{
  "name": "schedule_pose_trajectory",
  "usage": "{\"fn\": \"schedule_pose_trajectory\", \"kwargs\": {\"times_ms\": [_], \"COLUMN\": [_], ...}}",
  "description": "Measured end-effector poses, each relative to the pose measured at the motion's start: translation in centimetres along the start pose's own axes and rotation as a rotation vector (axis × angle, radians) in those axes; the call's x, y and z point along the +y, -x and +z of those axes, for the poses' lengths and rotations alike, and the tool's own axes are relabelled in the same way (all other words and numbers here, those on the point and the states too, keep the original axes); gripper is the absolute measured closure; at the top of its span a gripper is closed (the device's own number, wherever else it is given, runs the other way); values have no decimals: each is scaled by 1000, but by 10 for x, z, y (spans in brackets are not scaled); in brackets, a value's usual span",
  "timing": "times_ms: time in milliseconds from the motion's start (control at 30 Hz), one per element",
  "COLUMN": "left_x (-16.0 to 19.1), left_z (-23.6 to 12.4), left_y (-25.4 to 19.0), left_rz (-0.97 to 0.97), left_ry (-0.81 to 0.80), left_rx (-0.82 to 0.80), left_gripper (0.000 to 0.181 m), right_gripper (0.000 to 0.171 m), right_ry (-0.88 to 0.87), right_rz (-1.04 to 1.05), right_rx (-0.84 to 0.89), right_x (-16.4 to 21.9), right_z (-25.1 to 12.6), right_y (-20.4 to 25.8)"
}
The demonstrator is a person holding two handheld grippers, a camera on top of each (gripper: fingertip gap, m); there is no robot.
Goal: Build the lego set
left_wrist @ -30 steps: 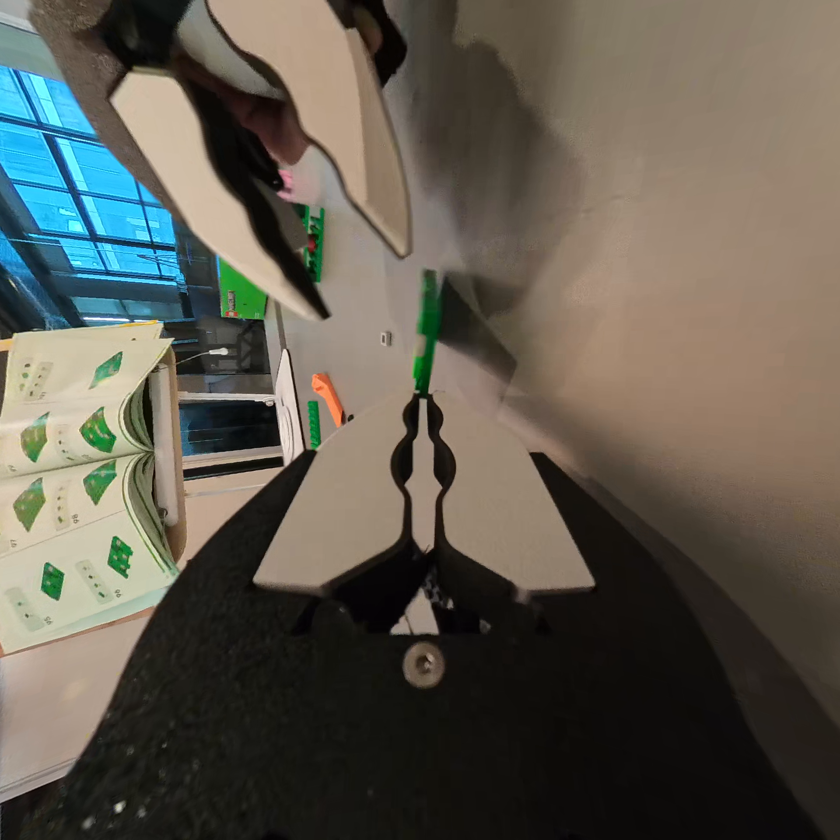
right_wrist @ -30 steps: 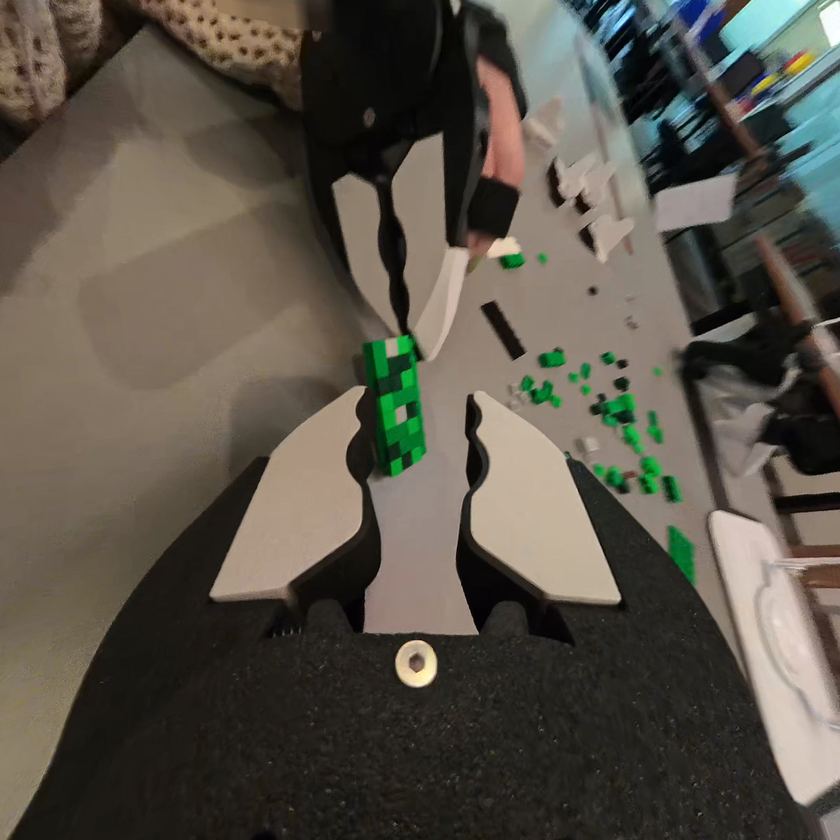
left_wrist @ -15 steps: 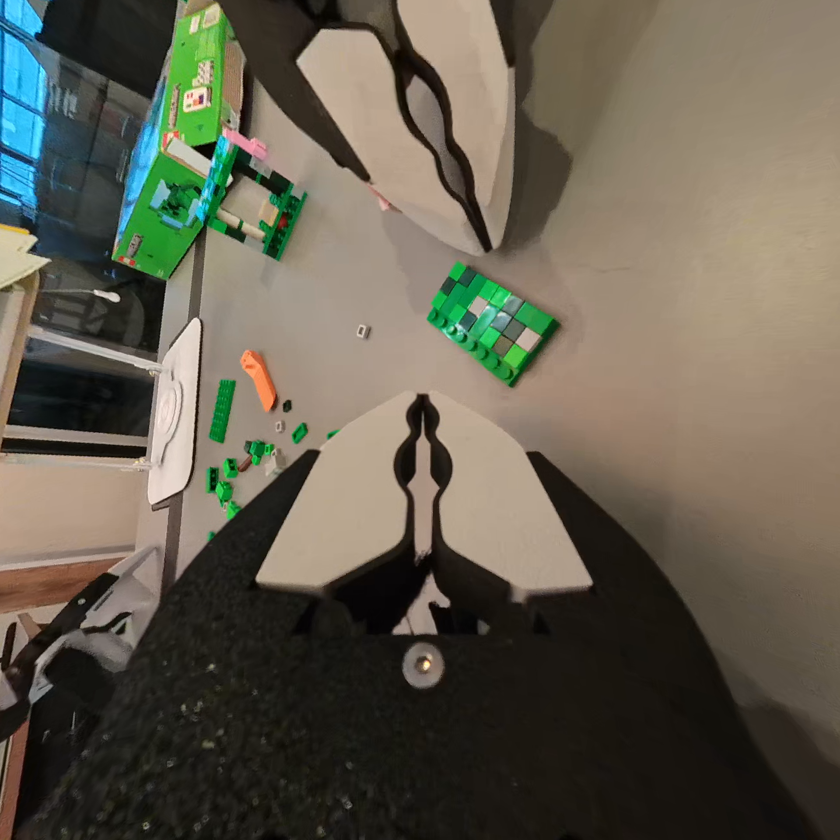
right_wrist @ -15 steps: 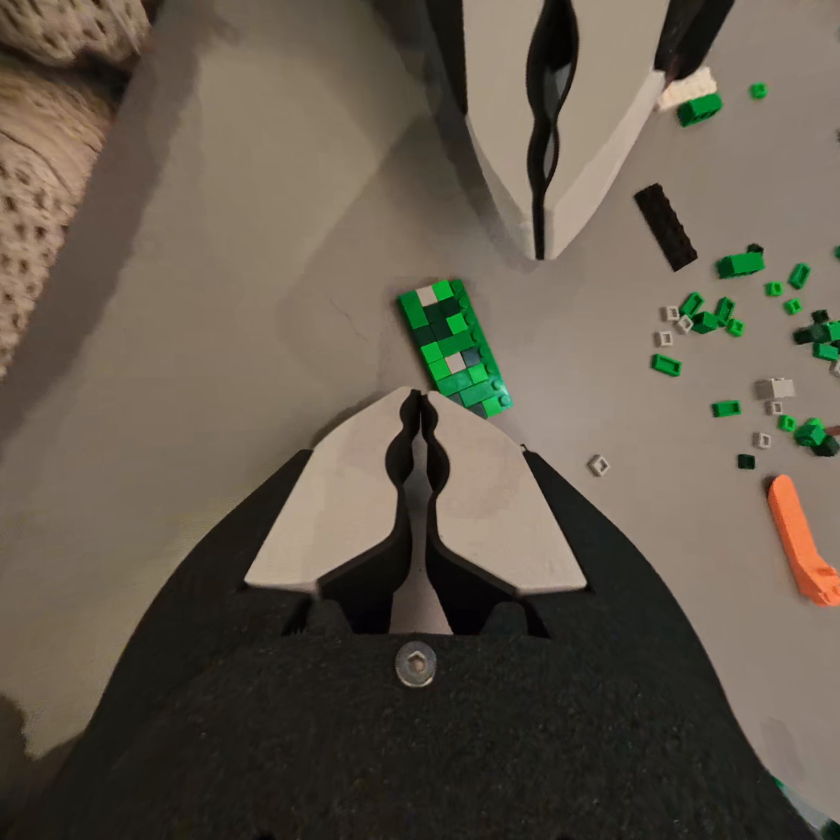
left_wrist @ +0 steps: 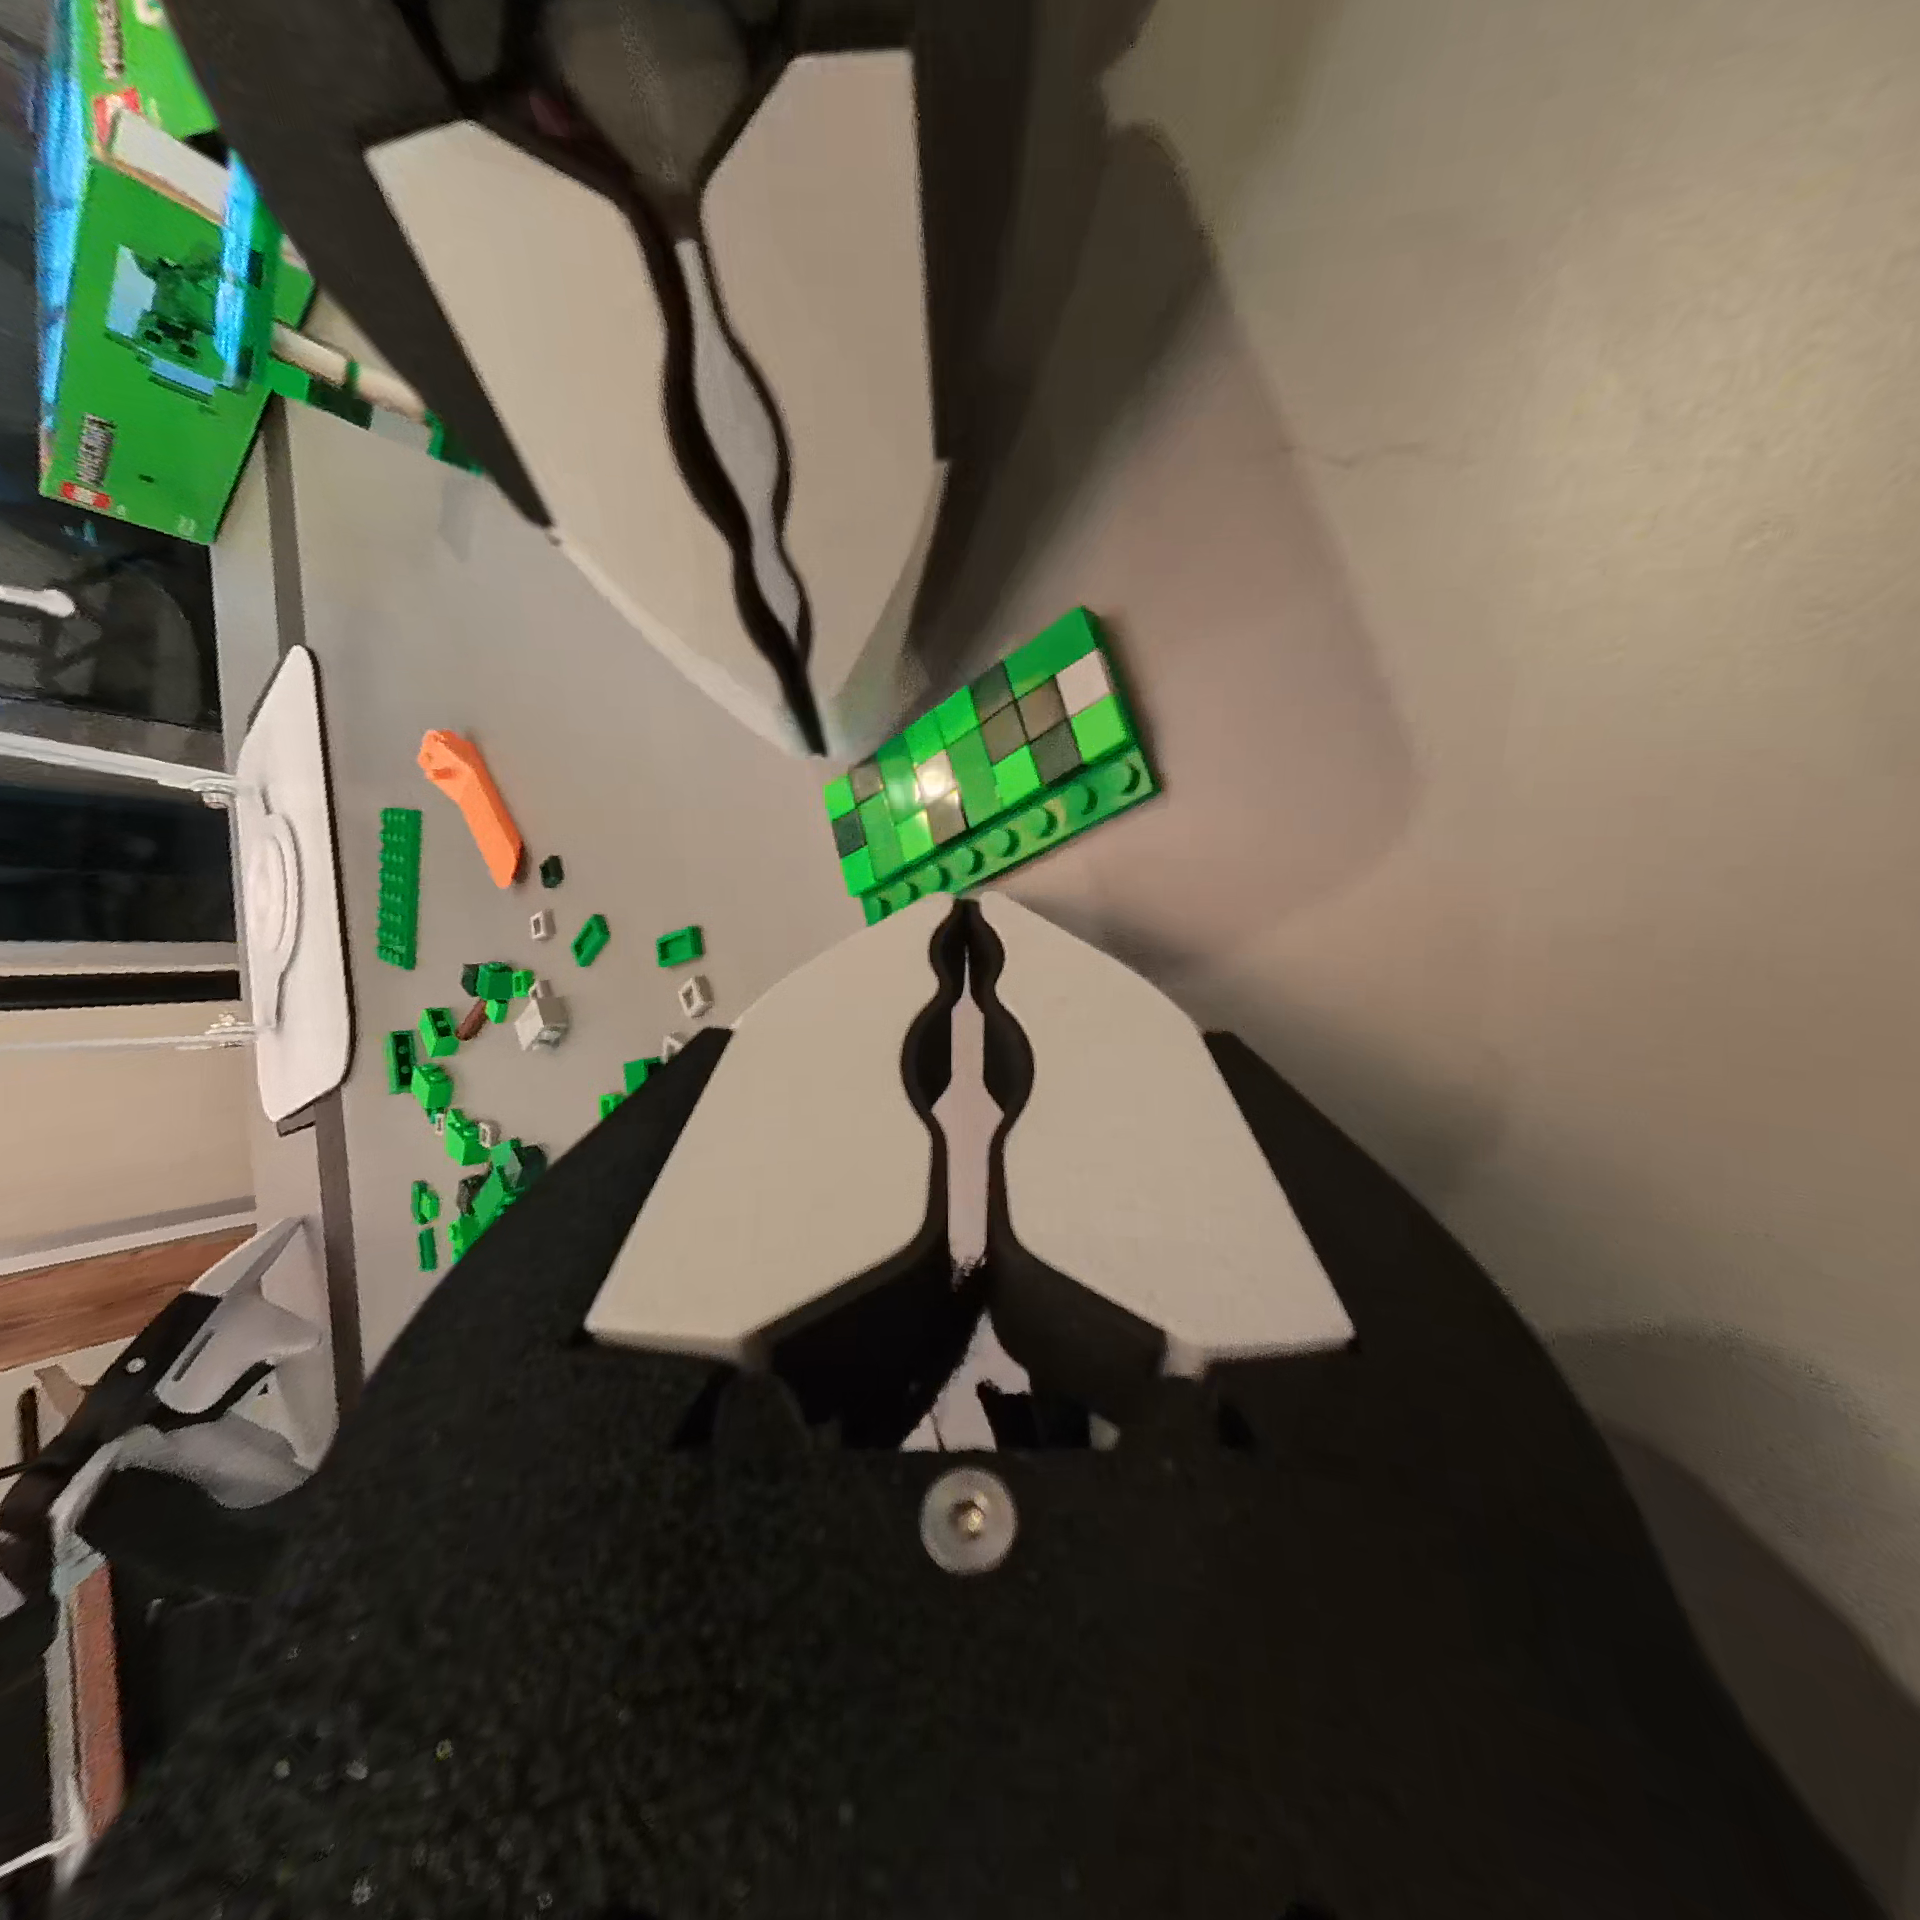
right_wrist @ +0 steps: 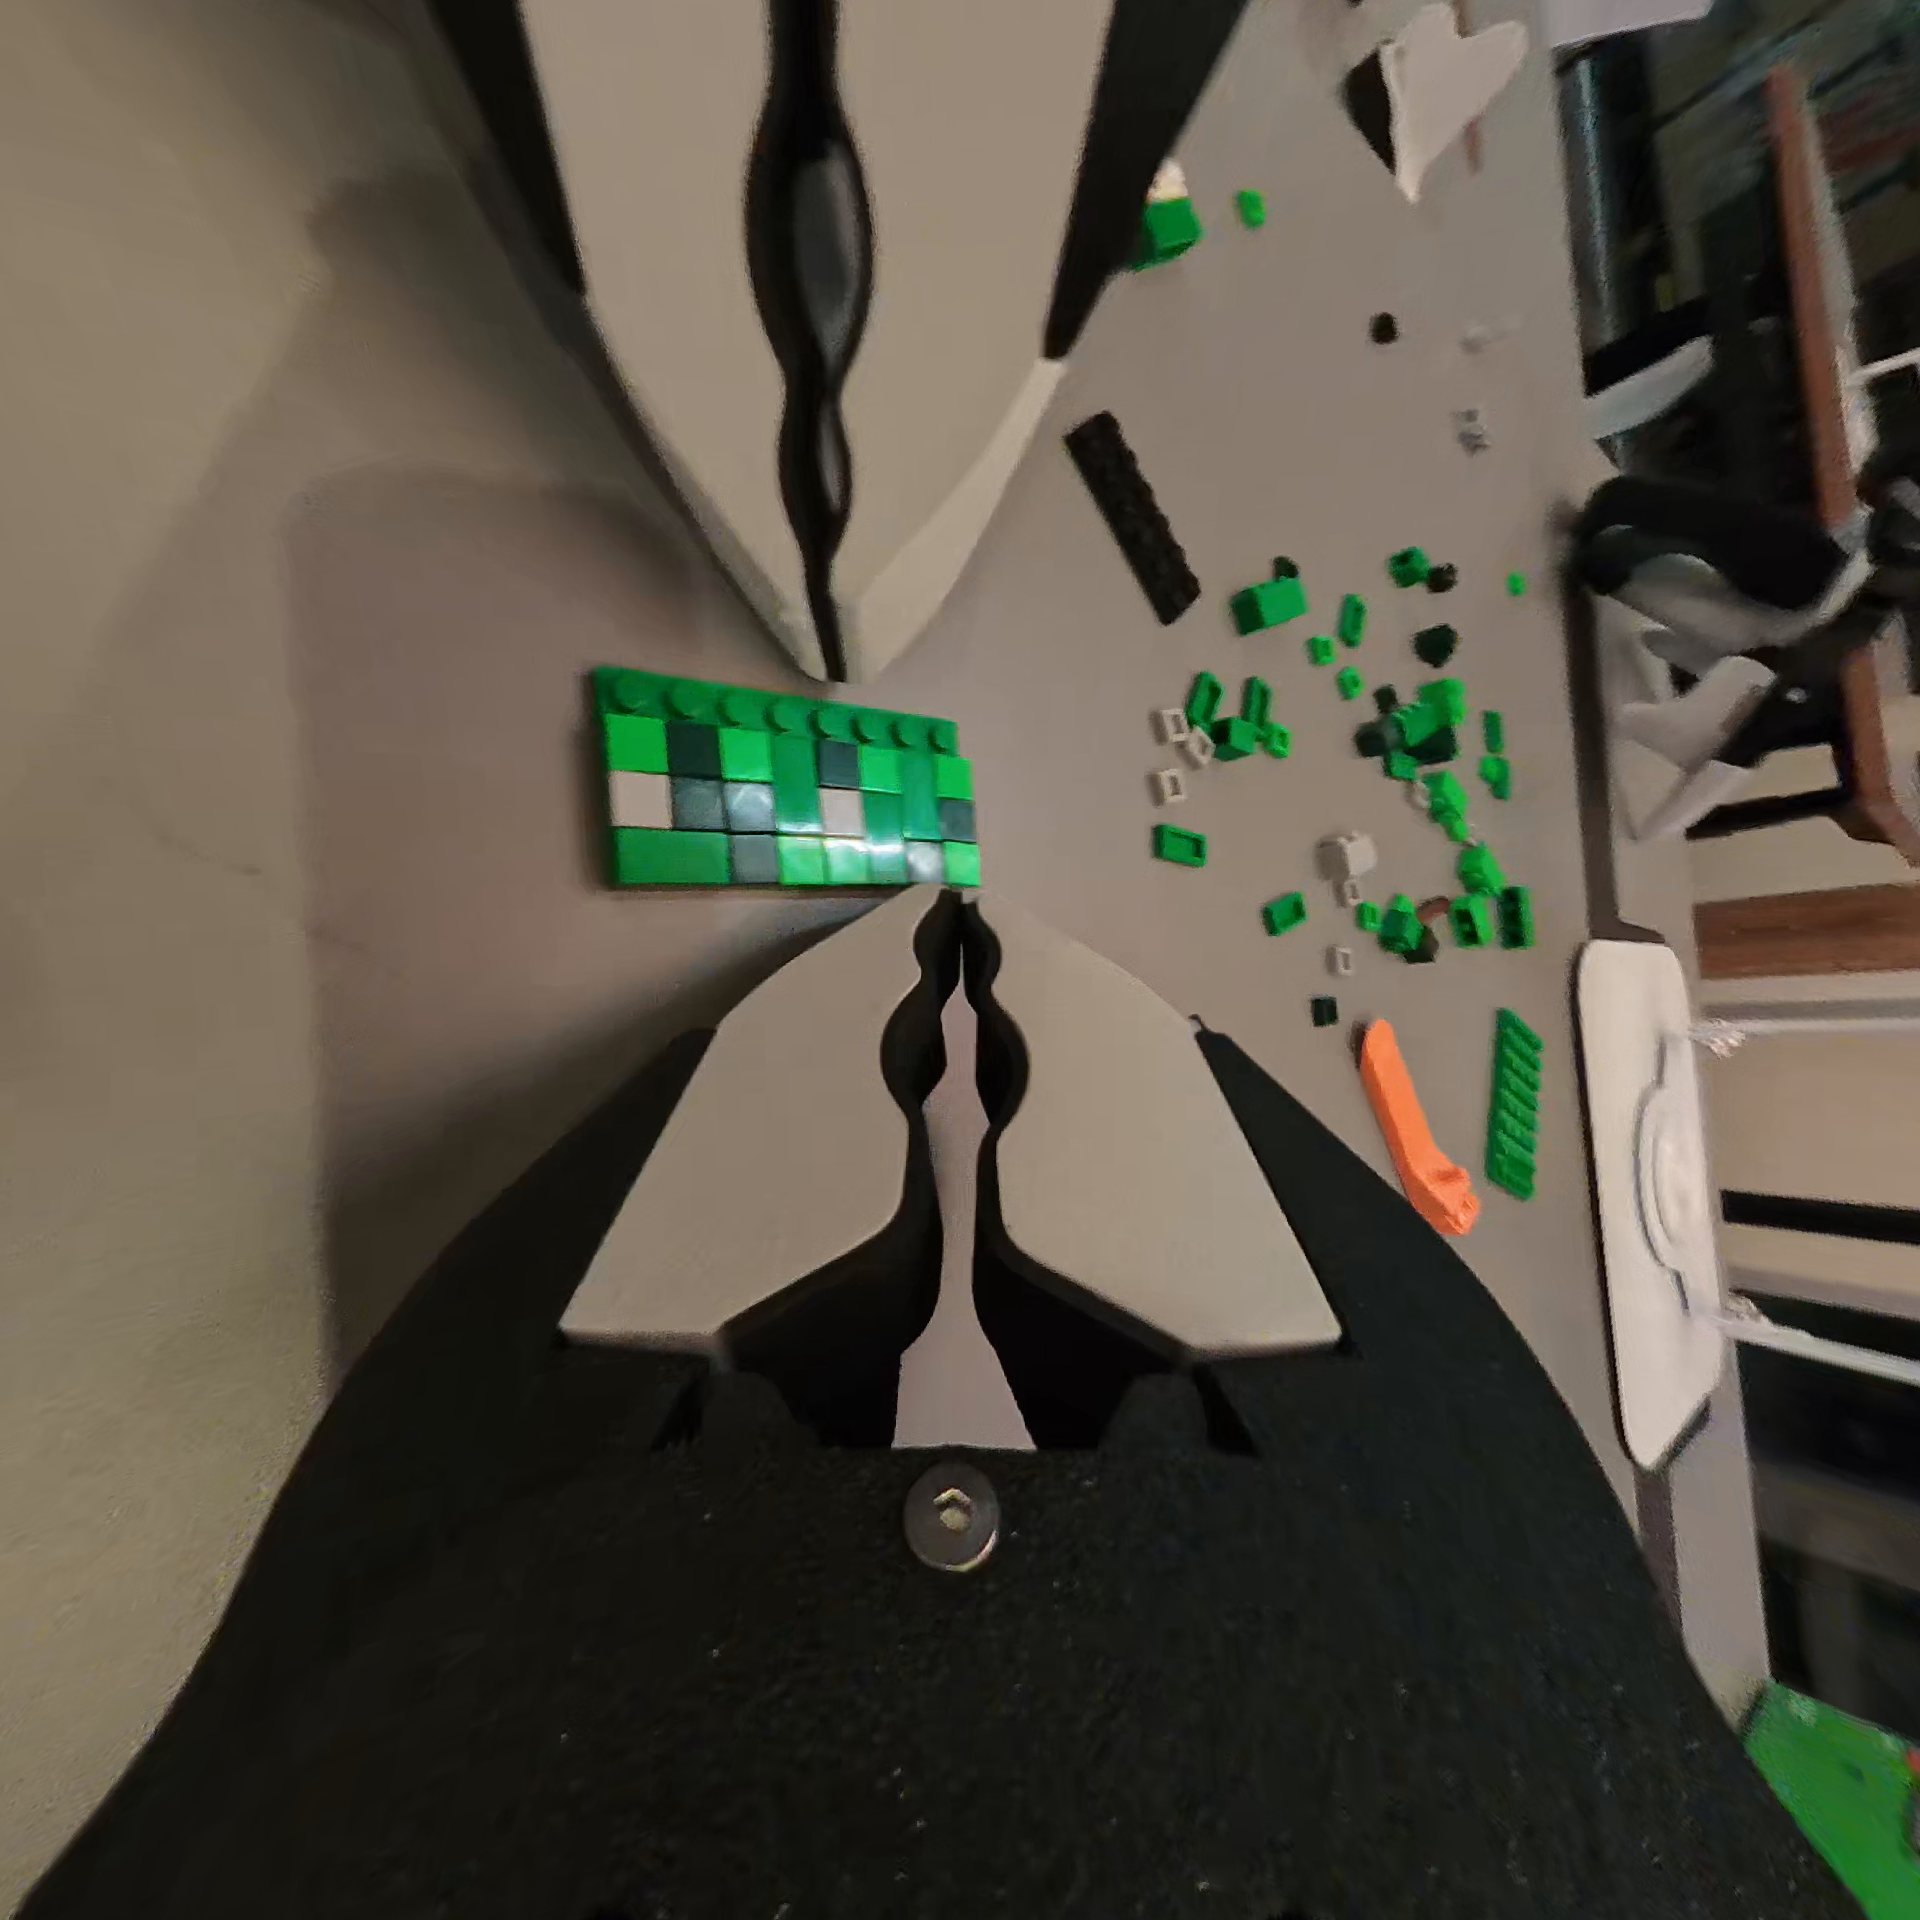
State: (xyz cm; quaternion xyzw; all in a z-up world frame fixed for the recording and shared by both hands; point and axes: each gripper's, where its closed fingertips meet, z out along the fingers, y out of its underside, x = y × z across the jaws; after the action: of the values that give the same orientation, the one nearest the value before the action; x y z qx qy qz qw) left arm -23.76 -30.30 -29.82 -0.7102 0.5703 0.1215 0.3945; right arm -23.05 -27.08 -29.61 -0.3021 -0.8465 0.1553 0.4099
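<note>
Green tiled plate point(right_wrist: 784, 795), flat on my grey surface point(right_wrist: 312, 520), between both tools. Left tool point(left_wrist: 968, 906): tips together, empty, at its studded edge. Right tool point(right_wrist: 954, 896): tips together, empty, opposite edge. Loose bricks point(right_wrist: 1392, 748), orange separator point(right_wrist: 1415, 1127) right.

Grey table point(right_wrist: 312, 416), white pad point(right_wrist: 1621, 1299) at its edge

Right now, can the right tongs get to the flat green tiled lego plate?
Probably yes: the right tongs, shut, sit right at the flat green tiled lego plate with nothing between; they'd need opening to grab it.
</note>
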Motion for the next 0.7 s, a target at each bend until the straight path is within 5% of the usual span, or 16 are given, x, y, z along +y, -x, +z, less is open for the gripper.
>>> {"fn": "schedule_pose_trajectory", "kwargs": {"times_ms": [33,200,367,467,633,700], "left_x": [-1,-16,-30,-18,12,22], "left_z": [0,0,9,6,-31,-40], "left_y": [-1,-11,0,27,80,89], "left_rz": [15,77,208,69,-330,-436], "left_ry": [1,-29,-18,44,-41,-81], "left_rx": [2,18,-162,-293,-500,-525], "left_gripper": [181,181,181,181,181,181], "right_gripper": [171,171,171,171,124,119], "right_ry": [3,-19,-20,-80,-103,-54], "right_rz": [20,111,135,243,549,565], "right_rx": [20,41,91,60,-119,-124], "right_x": [1,6,9,1,-12,-11], "right_z": [-1,-14,-24,-27,-23,-19], "right_y": [-4,-16,-27,-27,-7,-1]}}
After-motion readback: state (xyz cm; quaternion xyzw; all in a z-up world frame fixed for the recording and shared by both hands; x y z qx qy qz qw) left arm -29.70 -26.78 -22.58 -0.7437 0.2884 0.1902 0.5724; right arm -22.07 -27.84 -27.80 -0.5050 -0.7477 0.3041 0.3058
